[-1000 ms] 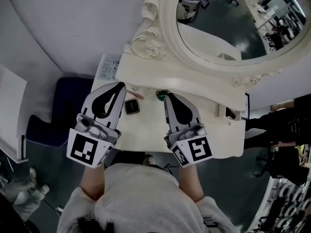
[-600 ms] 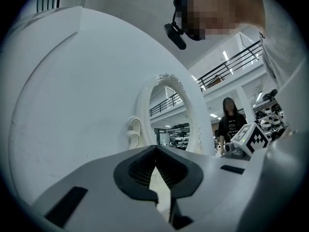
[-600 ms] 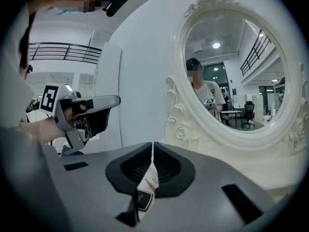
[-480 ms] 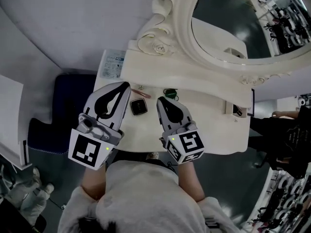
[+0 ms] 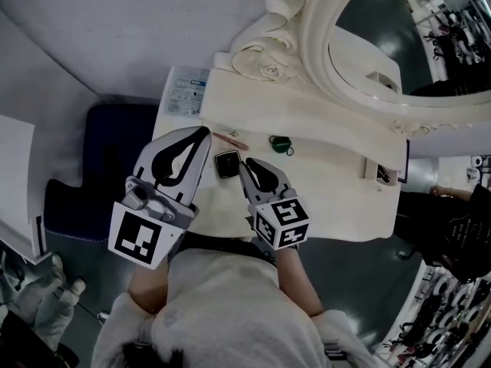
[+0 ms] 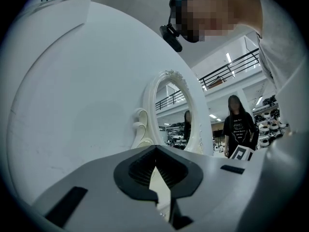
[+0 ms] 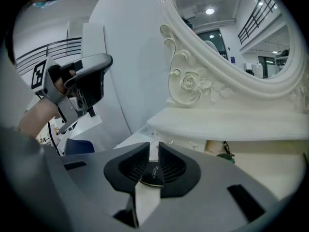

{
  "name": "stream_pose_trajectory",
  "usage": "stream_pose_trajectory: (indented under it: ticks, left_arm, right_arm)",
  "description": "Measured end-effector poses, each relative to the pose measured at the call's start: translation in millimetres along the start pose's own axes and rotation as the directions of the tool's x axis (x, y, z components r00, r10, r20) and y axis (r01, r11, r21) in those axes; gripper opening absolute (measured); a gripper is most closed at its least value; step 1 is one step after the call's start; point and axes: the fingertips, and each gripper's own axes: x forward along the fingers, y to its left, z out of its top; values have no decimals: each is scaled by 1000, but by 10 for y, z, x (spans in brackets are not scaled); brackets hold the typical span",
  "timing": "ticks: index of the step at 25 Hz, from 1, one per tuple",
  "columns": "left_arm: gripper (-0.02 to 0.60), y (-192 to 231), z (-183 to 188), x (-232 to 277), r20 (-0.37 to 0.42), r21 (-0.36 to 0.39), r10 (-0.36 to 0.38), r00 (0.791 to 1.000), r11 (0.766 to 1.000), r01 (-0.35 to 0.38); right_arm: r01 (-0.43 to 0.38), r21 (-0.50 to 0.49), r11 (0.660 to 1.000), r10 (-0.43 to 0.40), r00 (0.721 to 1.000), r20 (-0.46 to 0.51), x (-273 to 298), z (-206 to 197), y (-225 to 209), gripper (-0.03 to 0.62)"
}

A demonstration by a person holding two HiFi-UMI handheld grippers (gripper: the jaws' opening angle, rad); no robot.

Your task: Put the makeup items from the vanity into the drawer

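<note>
On the cream vanity top [image 5: 330,190] lie a square black compact [image 5: 228,163], a thin pink stick [image 5: 230,139] and a small green item [image 5: 281,142]. My right gripper [image 5: 244,164] is shut, its tips just right of the compact and empty. In the right gripper view the compact [image 7: 150,174] shows on the table through the slit below the right gripper's [image 7: 153,146] tips. My left gripper [image 5: 202,132] hovers left of the compact, tips together and empty. In the left gripper view, the left gripper [image 6: 155,151] points at the mirror frame. No drawer is visible.
An ornate oval mirror [image 5: 399,37] rises at the back of the vanity. A printed sheet [image 5: 188,92] lies at the back left corner, a small dark item [image 5: 381,173] at the right end. A dark blue seat [image 5: 100,159] stands left; a person in black [image 5: 460,228] stands right.
My right gripper has moved left across the tabletop, from near the green item to beside the black compact. The left gripper has hardly moved.
</note>
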Motion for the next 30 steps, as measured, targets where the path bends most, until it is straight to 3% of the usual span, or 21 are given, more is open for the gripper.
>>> stream_pose_trajectory:
  ticks: [2, 16, 30]
  left_arm:
    - [15, 39, -28, -13, -3, -7, 4, 1000, 1000, -4]
    - [15, 146, -161, -81, -10, -40, 4, 1000, 999, -5]
    - [15, 262, -241, -118, -17, -56, 21, 1000, 998, -21]
  right_arm:
    - [1, 13, 1000, -1, 999, -37, 69, -114, 23, 122]
    - [84, 72, 994, -69, 980, -188, 358, -637, 62, 261]
    - [149, 19, 989, -139, 953, -269, 609, -898, -7, 295]
